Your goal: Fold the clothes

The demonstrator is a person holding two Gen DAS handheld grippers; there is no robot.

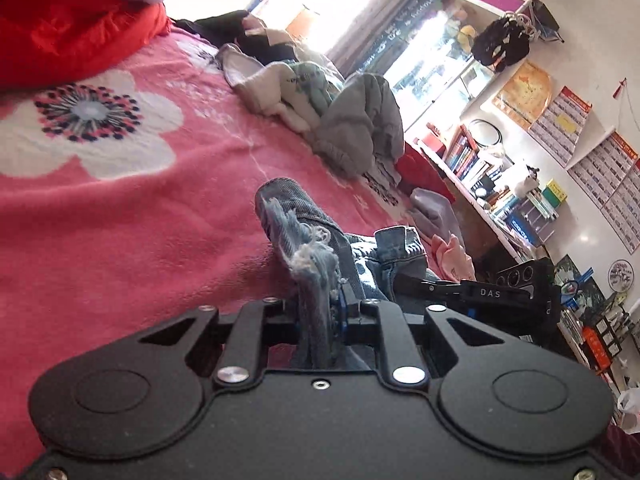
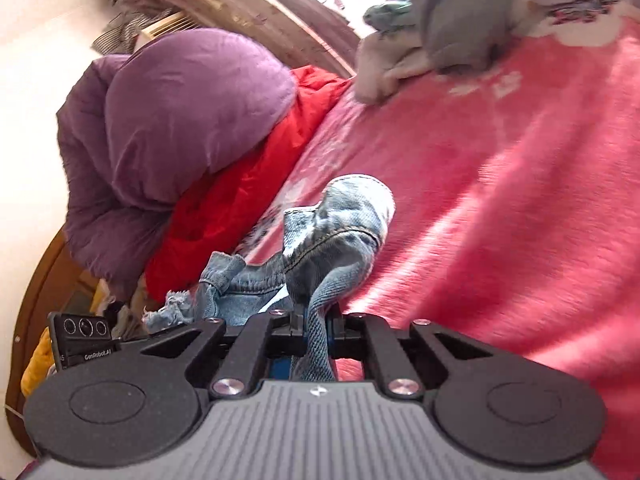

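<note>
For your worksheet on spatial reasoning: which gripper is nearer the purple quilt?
Left. The purple quilt lies on the left gripper's side; the right gripper is farther across the bed.

The blanket is salmon pink with large white flowers whose centres are ringed in dark blue and pink dots. On the blanket, the jeans are faded light blue with frayed whitish threads. At the blanket's far edge lie a grey garment, a purple quilt and a bright red quilt.
</note>
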